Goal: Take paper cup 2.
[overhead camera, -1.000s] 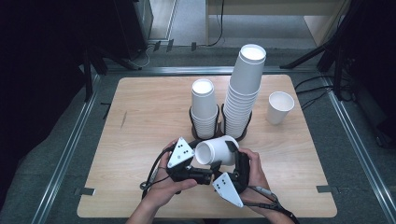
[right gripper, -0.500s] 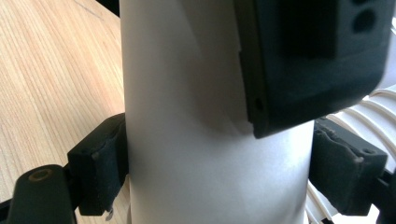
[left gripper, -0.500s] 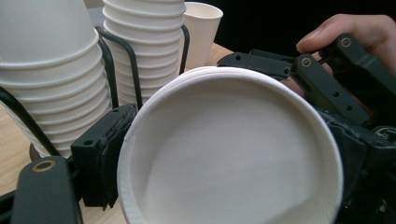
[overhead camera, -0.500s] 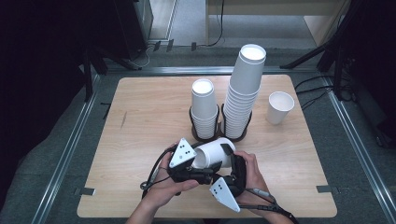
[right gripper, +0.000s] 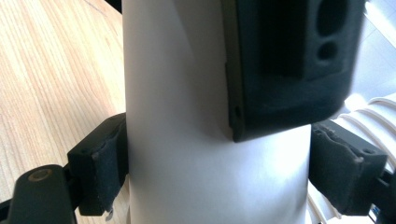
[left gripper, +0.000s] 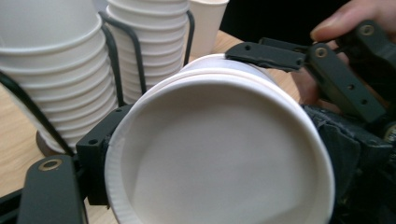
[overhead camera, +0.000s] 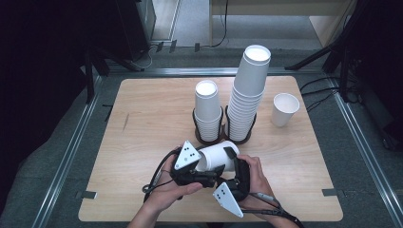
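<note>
- Closing over the last moments, the left gripper (overhead camera: 205, 167) jaws are now pressed on the white paper cup (overhead camera: 216, 156).
- Above the wooden table (overhead camera: 142, 123), the cup's body is clamped sideways by the right gripper (overhead camera: 231, 164).

No text, label, brand, number or sign can be read on anything in these views.

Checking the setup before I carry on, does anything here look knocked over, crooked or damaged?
Nothing is damaged or spilled. The one paper cup lying sideways is gripped by both tools, not fallen; the two stacks and the lone cup stand upright.
</note>
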`<state>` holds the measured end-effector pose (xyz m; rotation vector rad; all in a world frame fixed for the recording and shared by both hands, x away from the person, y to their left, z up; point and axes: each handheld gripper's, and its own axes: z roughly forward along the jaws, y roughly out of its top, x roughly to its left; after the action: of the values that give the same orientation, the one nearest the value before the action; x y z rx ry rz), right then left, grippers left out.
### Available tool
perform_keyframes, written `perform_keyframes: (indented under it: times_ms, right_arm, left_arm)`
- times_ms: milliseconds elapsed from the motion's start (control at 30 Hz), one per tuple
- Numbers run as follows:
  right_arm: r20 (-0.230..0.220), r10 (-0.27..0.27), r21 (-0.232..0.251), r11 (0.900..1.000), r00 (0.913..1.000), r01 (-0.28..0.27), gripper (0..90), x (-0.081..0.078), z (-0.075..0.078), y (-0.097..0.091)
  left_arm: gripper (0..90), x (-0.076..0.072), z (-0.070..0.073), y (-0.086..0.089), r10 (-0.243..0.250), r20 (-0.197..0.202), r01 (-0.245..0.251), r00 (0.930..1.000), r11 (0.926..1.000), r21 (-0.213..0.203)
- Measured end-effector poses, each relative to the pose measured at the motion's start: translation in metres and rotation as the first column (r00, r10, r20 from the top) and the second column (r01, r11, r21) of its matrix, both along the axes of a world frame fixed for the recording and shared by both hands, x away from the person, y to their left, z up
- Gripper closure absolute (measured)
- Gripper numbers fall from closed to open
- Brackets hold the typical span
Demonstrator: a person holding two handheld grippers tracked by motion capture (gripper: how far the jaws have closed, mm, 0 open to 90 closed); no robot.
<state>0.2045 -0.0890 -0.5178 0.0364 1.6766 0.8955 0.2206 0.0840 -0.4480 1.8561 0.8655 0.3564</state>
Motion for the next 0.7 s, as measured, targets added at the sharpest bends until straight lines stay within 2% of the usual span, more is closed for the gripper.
perform_keyframes:
  times_ms: [67, 200, 333, 600, 700]
  right_arm:
    - [0.01, 0.001, -0.009, 1.0, 1.0, -0.001, 14.4, -0.0002, -0.0004, 0.0008]
    - [-0.003, -0.003, -0.002, 1.0, 1.0, 0.003, 14.4, -0.0004, -0.0019, 0.0013]
    - [-0.008, -0.006, -0.001, 1.0, 1.0, 0.006, 14.4, 0.0005, -0.0028, 0.0008]
    - [-0.008, -0.008, -0.008, 0.9999, 0.9999, 0.008, 14.4, 0.0012, -0.0033, 0.0004]
    - [-0.007, -0.006, -0.007, 1.0, 1.0, 0.006, 14.2, 0.0011, -0.0034, 0.0005]
  left_arm:
    - [15.4, -0.0002, 0.0003, 0.0001, 0.001, 0.001, -0.001, 1.0, 1.0, 0.003]
    - [15.9, 0.0008, -0.0006, -0.0008, -0.006, -0.017, 0.006, 0.9998, 0.9999, 0.013]
    - [18.8, 0.0012, -0.0013, 0.0012, -0.03, -0.013, 0.03, 0.9995, 0.9995, 0.002]
    - [19.3, 0.002, -0.002, 0.0018, -0.035, -0.027, 0.035, 0.999, 0.9994, -0.005]
    - [19.6, 0.0011, -0.002, 0.0022, -0.039, -0.015, 0.039, 0.9991, 0.9993, -0.002]
